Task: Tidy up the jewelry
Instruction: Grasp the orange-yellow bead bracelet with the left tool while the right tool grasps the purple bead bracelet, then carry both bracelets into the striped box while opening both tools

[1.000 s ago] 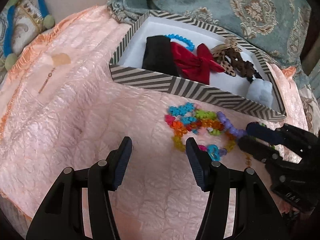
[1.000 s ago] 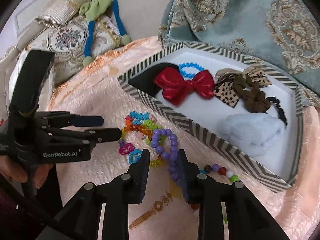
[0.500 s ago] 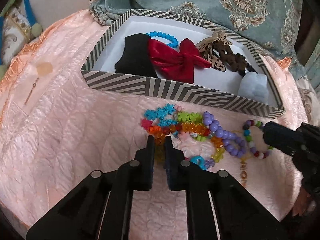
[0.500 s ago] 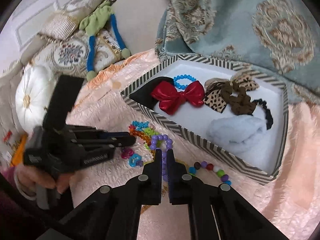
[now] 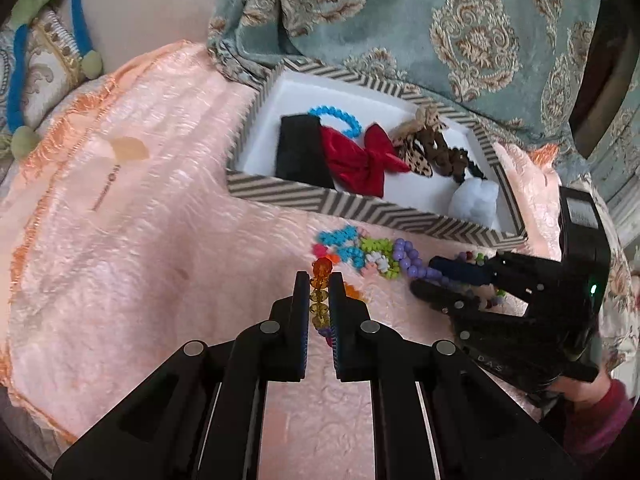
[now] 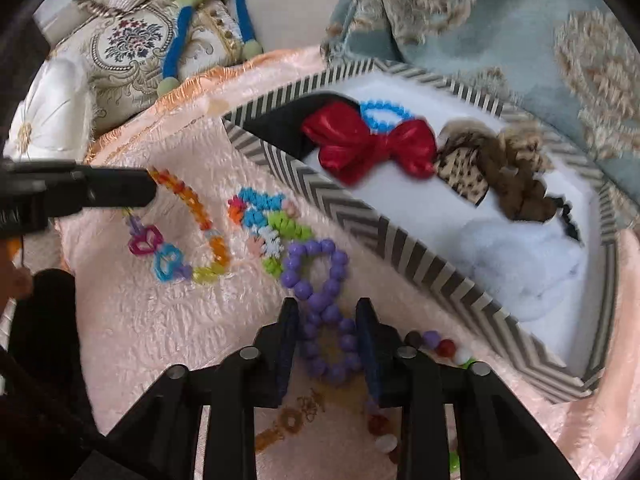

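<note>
My left gripper (image 5: 320, 280) is shut on an orange and amber bead bracelet (image 5: 321, 270) and holds one end above the pink cloth. From the right wrist that bracelet (image 6: 200, 216) trails from the left gripper (image 6: 148, 190) down to pink and blue heart charms on the cloth. My right gripper (image 6: 326, 312) points down over a purple bead bracelet (image 6: 320, 276). Its jaws are opening, and the bracelet's lower loop lies between the fingers on the cloth. The striped box (image 5: 360, 204) behind holds a red bow (image 5: 360, 160) and a blue bead bracelet (image 5: 336, 116).
A snowflake bead bracelet (image 6: 268, 216) lies between the two grippers. A mixed-colour bead bracelet (image 6: 440, 344) and a gold chain (image 6: 292, 420) lie by the right fingers. The box also holds a leopard bow (image 6: 480, 160) and a pale blue scrunchie (image 6: 520, 256). Cushions stand behind.
The left gripper shut on the amber bracelet and lifted its end off the cloth. The right gripper shut over the purple beads, then its fingers parted again.
</note>
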Demonstrator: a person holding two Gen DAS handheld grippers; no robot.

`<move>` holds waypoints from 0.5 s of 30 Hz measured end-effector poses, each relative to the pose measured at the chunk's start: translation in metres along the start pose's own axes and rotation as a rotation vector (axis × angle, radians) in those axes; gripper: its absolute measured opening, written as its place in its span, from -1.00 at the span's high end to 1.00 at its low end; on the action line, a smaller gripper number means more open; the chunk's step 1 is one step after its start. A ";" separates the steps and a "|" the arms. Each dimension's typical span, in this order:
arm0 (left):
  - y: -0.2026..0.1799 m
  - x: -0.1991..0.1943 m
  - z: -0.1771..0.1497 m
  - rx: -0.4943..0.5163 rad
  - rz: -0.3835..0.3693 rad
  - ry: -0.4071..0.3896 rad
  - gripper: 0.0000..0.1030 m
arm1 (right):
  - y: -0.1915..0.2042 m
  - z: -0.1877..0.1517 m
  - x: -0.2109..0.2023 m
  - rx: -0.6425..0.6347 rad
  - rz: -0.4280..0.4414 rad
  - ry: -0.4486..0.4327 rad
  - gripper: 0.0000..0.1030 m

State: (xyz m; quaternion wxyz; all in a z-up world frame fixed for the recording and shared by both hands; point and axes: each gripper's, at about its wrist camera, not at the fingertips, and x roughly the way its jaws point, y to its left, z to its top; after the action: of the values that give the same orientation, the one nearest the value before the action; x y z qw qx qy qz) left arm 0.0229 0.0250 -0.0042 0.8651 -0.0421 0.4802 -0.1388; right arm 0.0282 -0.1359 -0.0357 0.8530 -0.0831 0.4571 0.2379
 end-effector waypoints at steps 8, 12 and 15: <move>0.002 -0.028 0.010 0.009 0.004 -0.058 0.84 | -0.009 0.005 -0.062 0.137 0.141 -0.129 0.84; -0.003 -0.040 0.016 0.019 0.001 -0.076 0.84 | -0.007 0.009 -0.092 0.179 0.188 -0.185 0.84; -0.008 -0.048 0.021 0.033 0.003 -0.090 0.84 | -0.005 0.016 -0.111 0.198 0.188 -0.212 0.84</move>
State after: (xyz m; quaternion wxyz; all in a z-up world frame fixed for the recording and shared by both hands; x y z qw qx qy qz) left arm 0.0152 0.0300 0.0485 0.8866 -0.0336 0.4385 -0.1434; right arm -0.0102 -0.1711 0.0641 0.8745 0.0700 0.3916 0.2776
